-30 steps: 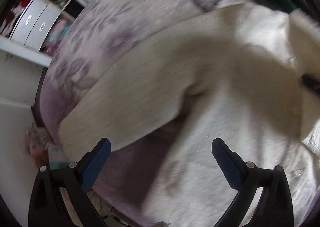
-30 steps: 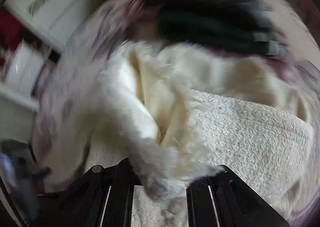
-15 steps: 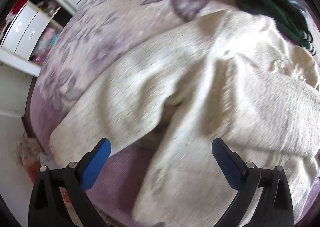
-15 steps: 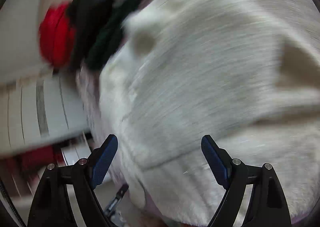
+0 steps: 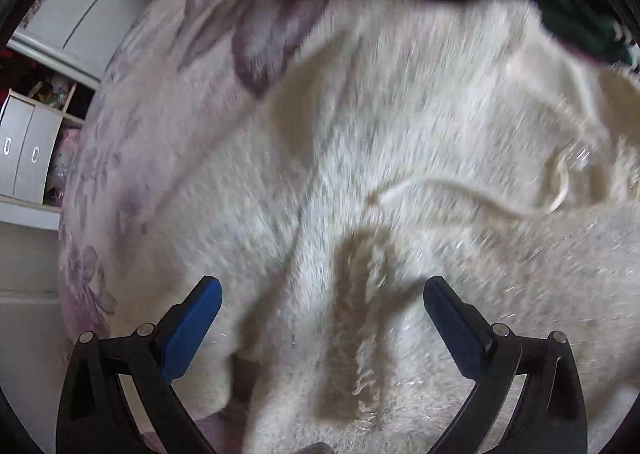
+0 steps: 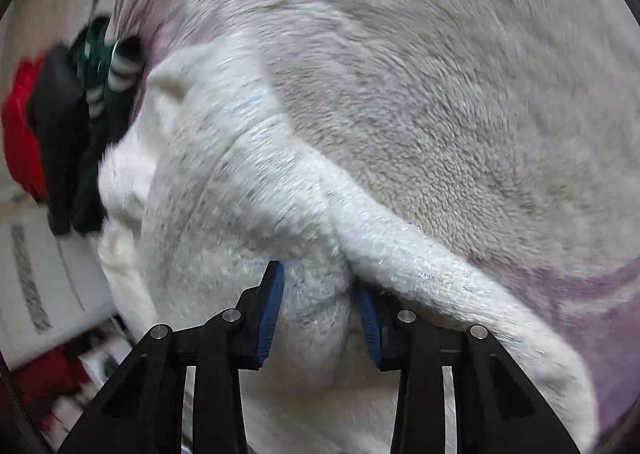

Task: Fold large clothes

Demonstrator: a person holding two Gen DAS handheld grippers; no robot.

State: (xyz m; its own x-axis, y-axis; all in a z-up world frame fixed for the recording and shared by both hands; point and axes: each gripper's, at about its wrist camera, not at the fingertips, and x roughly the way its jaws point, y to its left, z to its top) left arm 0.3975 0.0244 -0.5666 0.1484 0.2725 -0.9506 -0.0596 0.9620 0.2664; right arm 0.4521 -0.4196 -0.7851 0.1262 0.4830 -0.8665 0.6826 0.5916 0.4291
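Garment, cream fleece (image 5: 400,158), one: spread on my floral bedspread (image 5: 168,102), one drawstring (image 5: 460,194) across it. Left tongs (image 5: 320,330): blue pads wide apart above it, holding nothing. Right tongs (image 6: 320,318): clamped on a bunched fold (image 6: 312,294). Dark green garment (image 6: 104,126), one; red item (image 6: 20,134), one.
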